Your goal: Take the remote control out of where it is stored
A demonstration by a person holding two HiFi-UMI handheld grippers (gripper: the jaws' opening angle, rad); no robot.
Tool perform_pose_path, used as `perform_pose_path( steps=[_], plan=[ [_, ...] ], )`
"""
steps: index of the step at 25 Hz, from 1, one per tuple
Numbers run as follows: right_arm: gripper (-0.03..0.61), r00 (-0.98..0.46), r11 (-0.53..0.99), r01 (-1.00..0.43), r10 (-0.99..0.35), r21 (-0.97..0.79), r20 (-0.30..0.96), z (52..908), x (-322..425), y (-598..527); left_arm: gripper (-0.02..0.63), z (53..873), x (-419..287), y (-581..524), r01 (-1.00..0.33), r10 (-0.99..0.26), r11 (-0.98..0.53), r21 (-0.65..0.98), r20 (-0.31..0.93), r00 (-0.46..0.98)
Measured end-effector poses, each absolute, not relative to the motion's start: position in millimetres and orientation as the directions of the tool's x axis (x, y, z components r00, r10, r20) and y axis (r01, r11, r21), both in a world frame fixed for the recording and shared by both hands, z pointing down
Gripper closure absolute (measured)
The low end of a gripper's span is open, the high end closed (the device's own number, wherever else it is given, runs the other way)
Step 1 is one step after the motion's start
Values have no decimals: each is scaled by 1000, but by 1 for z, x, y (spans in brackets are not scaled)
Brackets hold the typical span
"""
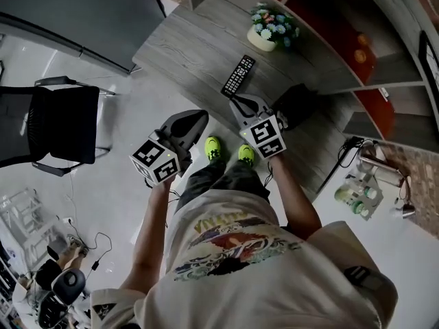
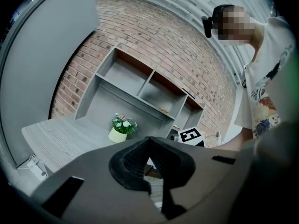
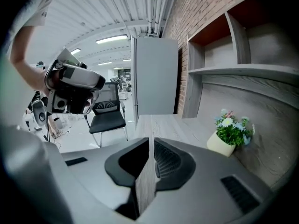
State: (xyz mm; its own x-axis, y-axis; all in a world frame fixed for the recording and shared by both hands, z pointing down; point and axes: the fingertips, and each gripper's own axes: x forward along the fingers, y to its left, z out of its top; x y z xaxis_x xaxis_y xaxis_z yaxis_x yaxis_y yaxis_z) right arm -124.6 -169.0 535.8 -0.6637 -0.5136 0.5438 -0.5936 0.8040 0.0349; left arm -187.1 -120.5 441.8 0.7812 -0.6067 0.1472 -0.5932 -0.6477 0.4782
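The black remote control (image 1: 238,75) lies on top of the grey wooden desk (image 1: 185,46), just beyond my right gripper (image 1: 238,102) and apart from it. In the right gripper view the right gripper (image 3: 150,141) has its jaws drawn together to a thin slit, with only the desk top showing through and nothing held. My left gripper (image 1: 197,119) hovers off the desk's near edge, above the floor. In its own view the left gripper (image 2: 148,141) has its tips meeting and holds nothing. Neither gripper view shows the remote.
A pale pot of flowers (image 1: 273,31) stands on the desk past the remote, against the shelf unit (image 1: 343,40). A dark boxy thing (image 1: 300,100) sits right of my right gripper. A black chair (image 1: 62,125) stands at the left. Cables and bottles (image 1: 357,197) lie on the floor.
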Motion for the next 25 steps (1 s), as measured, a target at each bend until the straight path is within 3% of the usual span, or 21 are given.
perform_pose_path(
  steps=[12,17,25],
  plan=[
    [537,-643,773,-630,-572,71,510,487,-120,-157,609,410,-171,-116,-549,-569,-700,457,108,815],
    [558,-655,778,-624,-570,70,495,470,-114,-146,609,393,-164,-114,-500,-552,-721,480,38,833],
    [569,-648,770,-634,-584,78,489,460,-114,-127,607,395,-158,-111,-495,-529,-732,469,67,846]
  ],
)
